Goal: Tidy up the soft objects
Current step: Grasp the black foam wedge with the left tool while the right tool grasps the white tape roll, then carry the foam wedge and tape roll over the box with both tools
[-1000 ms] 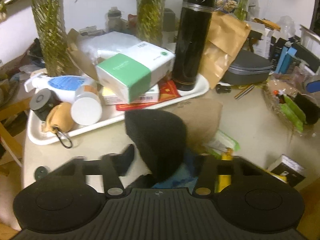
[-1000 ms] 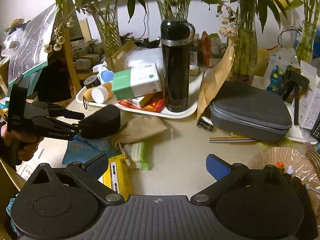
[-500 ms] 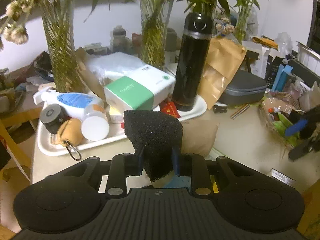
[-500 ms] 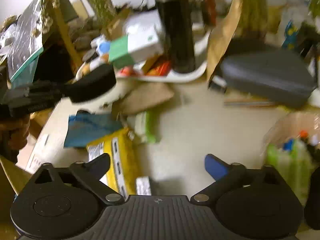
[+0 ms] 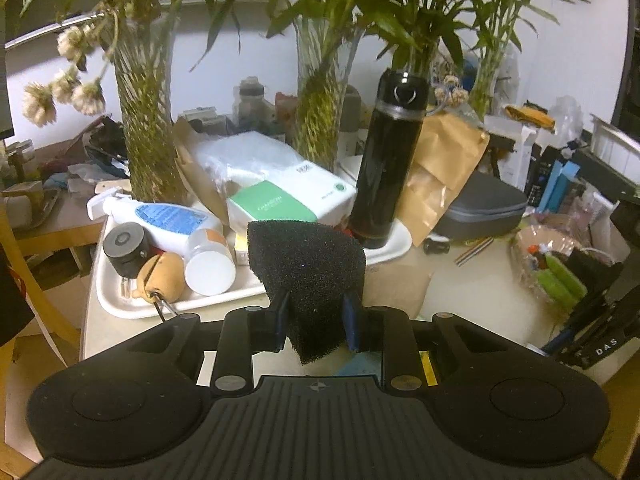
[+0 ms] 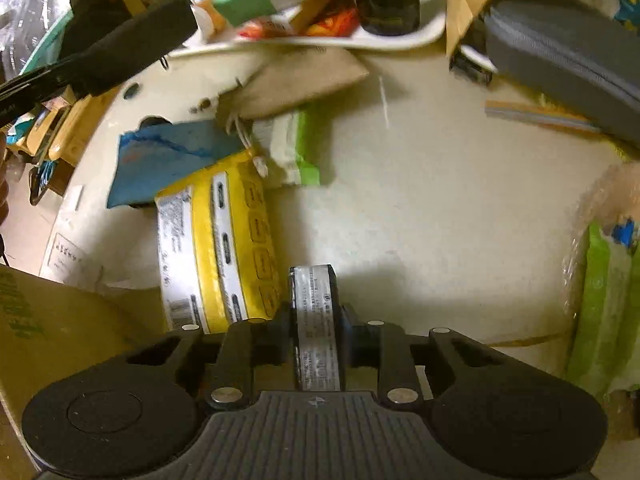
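Observation:
My left gripper (image 5: 316,320) is shut on a black foam sponge (image 5: 306,268) and holds it up above the table, in front of the white tray (image 5: 120,304). The sponge also shows at the upper left of the right wrist view (image 6: 132,40). My right gripper (image 6: 316,332) is shut on a small black box with a white label (image 6: 314,312) at the table's front edge. A tan cloth pouch (image 6: 296,80), a blue cloth (image 6: 168,156), a green-white tissue pack (image 6: 292,148) and a yellow packet (image 6: 224,248) lie on the table.
The tray holds a black flask (image 5: 390,168), a green-white tissue box (image 5: 288,200), bottles and a small tan pouch (image 5: 160,278). A grey zip case (image 6: 560,52) lies at the right. A wicker basket (image 5: 556,264) with green packs stands far right. A cardboard box (image 6: 60,328) stands at the lower left.
My left gripper closed on the black sponge and lifted it up off the table. My right gripper moved down and forward and closed on the small labelled box.

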Demonstrator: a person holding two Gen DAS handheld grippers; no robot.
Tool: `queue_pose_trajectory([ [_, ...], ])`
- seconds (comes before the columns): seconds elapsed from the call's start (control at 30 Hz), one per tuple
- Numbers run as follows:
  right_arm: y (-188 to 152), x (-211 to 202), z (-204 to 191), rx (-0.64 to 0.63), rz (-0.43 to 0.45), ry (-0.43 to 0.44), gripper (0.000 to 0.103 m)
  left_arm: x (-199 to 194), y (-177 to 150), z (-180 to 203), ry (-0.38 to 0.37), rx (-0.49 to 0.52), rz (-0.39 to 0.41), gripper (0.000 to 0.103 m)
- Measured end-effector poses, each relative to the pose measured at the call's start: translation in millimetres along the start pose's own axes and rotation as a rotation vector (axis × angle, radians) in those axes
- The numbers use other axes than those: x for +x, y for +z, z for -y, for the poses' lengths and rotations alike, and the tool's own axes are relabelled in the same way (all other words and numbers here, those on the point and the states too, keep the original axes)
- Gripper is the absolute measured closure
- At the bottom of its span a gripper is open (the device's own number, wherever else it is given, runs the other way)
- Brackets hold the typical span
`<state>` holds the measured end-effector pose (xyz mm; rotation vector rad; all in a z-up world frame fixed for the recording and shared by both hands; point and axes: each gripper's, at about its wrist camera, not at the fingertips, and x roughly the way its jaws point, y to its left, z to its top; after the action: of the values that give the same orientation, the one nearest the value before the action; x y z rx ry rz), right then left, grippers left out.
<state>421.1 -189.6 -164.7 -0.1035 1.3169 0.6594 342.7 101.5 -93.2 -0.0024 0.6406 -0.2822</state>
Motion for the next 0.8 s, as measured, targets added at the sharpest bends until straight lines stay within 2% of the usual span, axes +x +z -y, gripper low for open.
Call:
queue_pose_trajectory([
  [0.33,2.8,-57.4,-7.8,0.018,0.293,-0.122,0.077,-39.5,4.9,26.5,0.025,-0.014,0.051,0.076],
  [0.57,-9.1,-97.5,-13.4,0.044,0.435,-0.109,0.077,-62.9,1.1,39.4,0.052,-0.059,0.023,0.076],
  [0.8,-27.0,-138.0,-21.0,0.091,0.568,-0.075,0.077,-100.3,2.7,56.0,0.090,-0.042,0.045,0.076],
])
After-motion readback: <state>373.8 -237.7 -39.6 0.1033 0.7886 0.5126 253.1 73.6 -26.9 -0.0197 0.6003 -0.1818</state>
